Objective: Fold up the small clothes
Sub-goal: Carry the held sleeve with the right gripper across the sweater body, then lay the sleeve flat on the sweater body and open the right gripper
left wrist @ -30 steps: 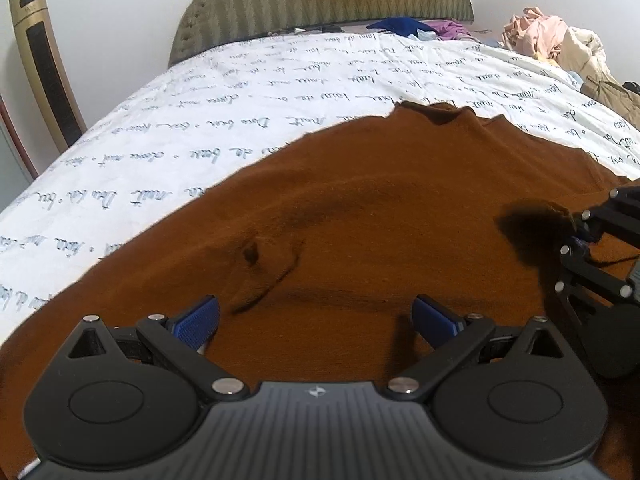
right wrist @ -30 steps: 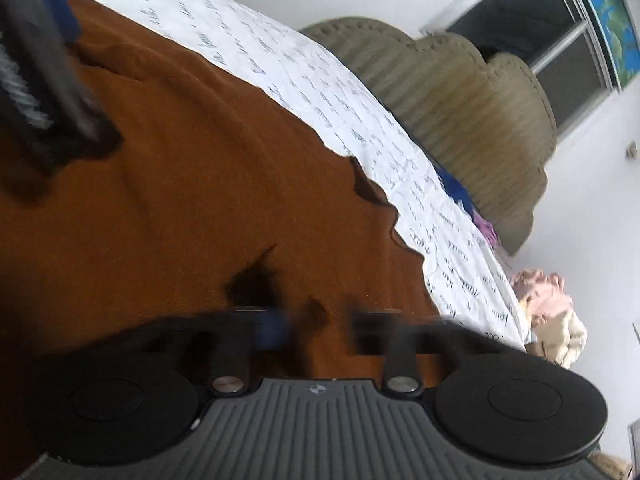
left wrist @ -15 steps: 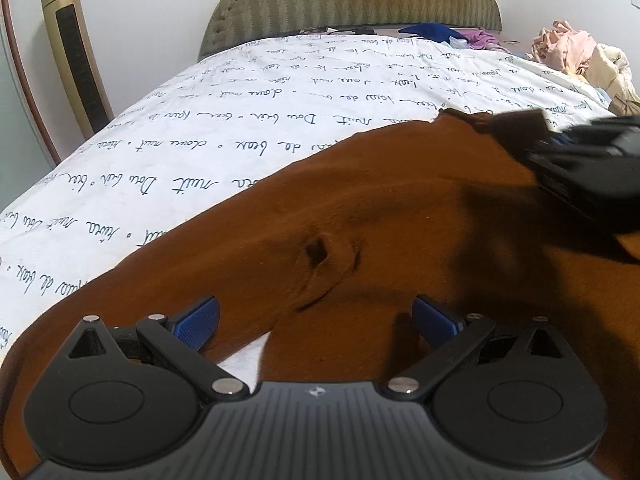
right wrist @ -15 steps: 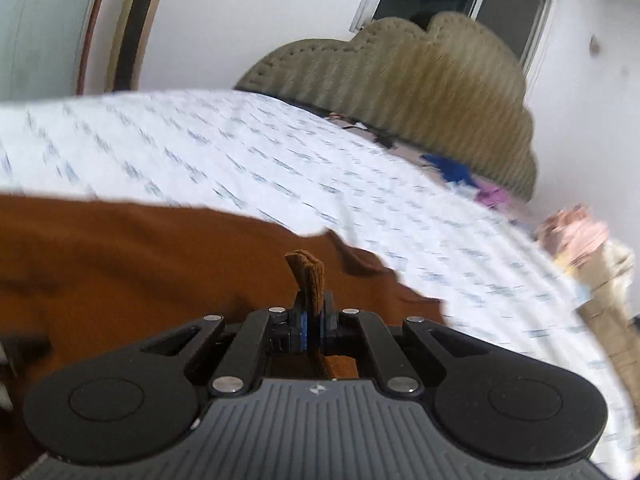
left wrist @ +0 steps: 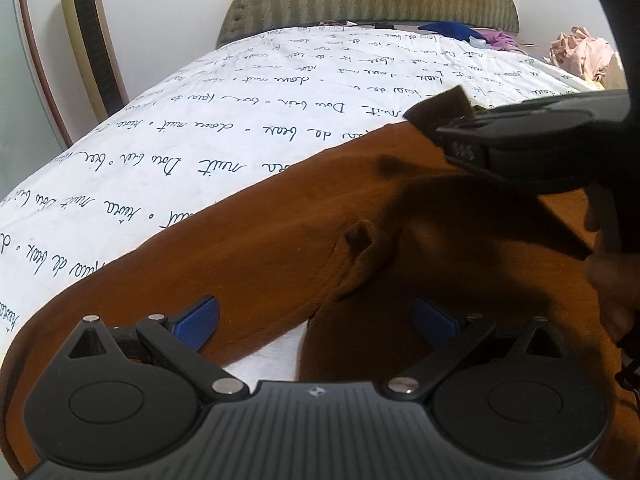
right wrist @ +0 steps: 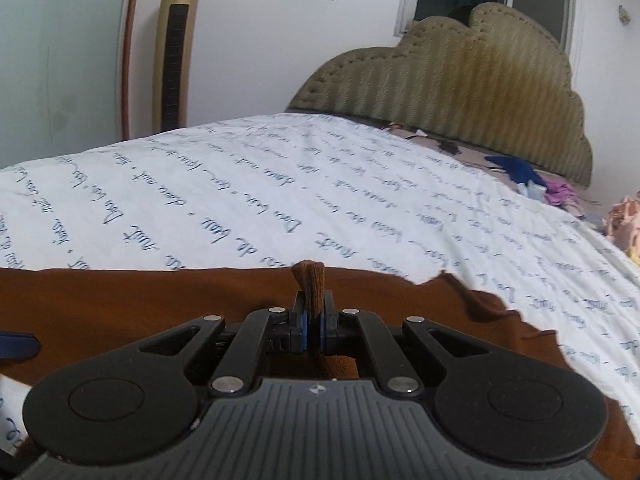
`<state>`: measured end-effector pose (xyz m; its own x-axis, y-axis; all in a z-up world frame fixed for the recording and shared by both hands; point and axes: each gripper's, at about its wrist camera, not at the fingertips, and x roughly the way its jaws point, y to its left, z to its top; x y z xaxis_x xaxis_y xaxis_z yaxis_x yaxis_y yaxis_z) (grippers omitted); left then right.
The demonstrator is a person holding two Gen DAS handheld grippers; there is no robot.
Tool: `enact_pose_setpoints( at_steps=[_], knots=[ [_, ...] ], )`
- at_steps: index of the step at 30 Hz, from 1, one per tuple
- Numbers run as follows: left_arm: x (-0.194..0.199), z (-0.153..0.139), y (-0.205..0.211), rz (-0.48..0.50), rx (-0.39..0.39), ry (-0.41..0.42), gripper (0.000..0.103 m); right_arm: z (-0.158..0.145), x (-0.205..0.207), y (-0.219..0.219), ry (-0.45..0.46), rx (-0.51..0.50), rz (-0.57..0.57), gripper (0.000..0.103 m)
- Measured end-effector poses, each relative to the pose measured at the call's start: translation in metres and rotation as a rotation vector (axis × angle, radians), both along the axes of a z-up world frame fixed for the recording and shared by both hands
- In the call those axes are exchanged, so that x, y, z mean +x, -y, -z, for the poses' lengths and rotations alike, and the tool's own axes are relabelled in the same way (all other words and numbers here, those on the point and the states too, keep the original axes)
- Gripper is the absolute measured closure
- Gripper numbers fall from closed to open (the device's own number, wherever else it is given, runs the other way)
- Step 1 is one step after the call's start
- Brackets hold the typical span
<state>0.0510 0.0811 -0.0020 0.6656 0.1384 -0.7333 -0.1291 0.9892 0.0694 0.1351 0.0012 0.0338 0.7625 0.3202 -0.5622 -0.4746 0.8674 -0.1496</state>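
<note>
Right gripper (right wrist: 313, 330) tight on brown garment (right wrist: 120, 304) edge — left gripper (left wrist: 314, 316) wide.

left gripper (left wrist: 316, 316) rocking matte black body, blue pads, silver screws | right gripper (right wrist: 314, 326) looking identical, ribbed grey housing

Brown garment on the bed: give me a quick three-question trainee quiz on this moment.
1. True or false: the right gripper is shut on a fold of the brown garment.
2. The left gripper is: A) open above the garment, B) shut on the sheet, C) out of view.
3. Fill in: the garment lies on a white ___ printed with handwriting.

Key: 1 true. 2 A. 3 sheet.
</note>
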Motion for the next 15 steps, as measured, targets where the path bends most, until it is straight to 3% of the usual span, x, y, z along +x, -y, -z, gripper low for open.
enact_pose_setpoints(
  at_steps=[12, 15],
  knots=[
    [0.001, 0.004, -0.003, -0.015, 0.004, -0.008, 0.000, 0.011, 0.009, -0.011, -0.052, 0.049, -0.018, 0.097],
    [0.000, 0.003, -0.004, -0.013, 0.004, -0.010, 0.000, 0.017, 0.017, -0.014, -0.123, 0.060, -0.044, 0.091]
  ],
)
